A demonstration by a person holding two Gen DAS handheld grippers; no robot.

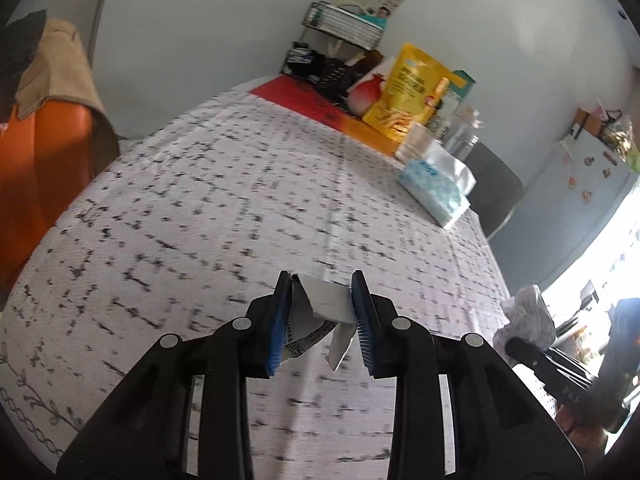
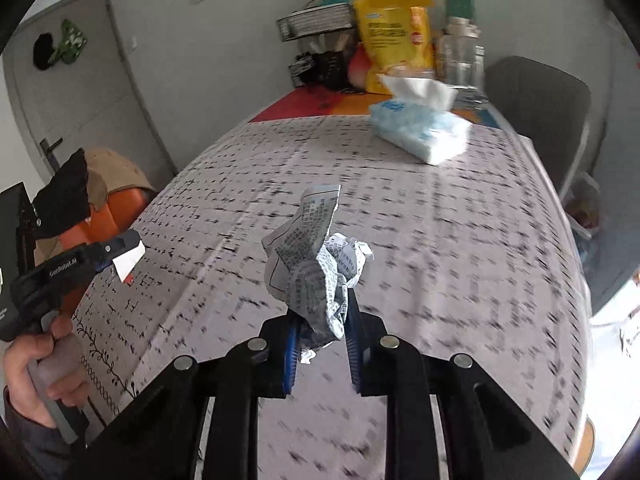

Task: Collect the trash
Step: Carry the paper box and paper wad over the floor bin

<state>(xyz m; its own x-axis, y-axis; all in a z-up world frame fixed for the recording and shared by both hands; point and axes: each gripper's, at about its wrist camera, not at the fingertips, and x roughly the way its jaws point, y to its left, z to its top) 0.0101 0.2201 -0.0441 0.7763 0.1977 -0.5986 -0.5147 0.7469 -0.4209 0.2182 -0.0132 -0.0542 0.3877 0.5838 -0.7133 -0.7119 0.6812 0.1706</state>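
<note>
My left gripper [image 1: 322,320] is shut on a folded white paper scrap [image 1: 324,304] with a printed strip, held just above the patterned tablecloth [image 1: 208,208]. My right gripper [image 2: 324,340] is shut on a crumpled printed paper wad [image 2: 316,256] that sticks up well past its blue pads. In the left wrist view the right gripper with the wad [image 1: 528,316] shows at the right edge. The right wrist view catches the left gripper [image 2: 120,254] with its white scrap [image 2: 130,260] at the left, held by a hand [image 2: 36,364].
A blue tissue pack [image 2: 420,128] lies on the far right of the table. Behind it stand a yellow snack bag [image 2: 394,36], jars, a rack and a peach-shaped thing on a red mat. An orange chair [image 1: 44,152] is at left, a grey chair [image 2: 540,112] at right.
</note>
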